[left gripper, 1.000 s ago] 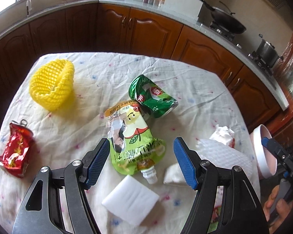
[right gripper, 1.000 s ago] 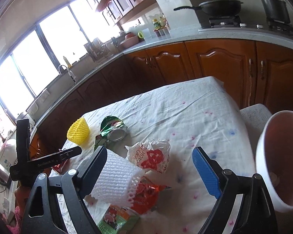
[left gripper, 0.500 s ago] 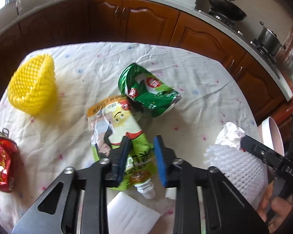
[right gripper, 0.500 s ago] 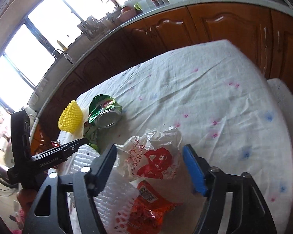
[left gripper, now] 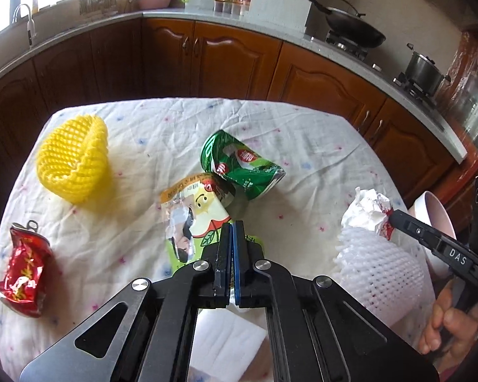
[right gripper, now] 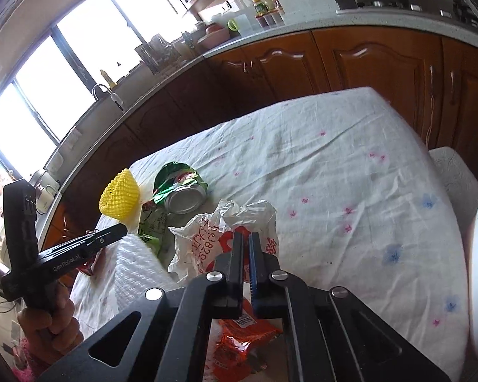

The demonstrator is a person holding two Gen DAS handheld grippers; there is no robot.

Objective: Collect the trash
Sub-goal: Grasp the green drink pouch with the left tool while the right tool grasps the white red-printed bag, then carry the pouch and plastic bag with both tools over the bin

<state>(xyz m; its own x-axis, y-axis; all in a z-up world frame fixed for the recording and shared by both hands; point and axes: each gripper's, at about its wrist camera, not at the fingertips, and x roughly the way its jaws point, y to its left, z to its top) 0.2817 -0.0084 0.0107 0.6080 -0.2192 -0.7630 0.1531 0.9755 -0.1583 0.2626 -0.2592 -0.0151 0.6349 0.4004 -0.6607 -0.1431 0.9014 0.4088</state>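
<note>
Left tool hangs closed above green pouch.

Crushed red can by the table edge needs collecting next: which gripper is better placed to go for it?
Left. The red can lies on the left gripper's side, with bare cloth between. The right gripper sits over the white plastic bag across the table, foam net between.

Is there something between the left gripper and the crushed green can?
Yes. The green drink pouch lies on the tablecloth just ahead of the left gripper, and its far end reaches the crushed green can. Nothing else is between them.
</note>
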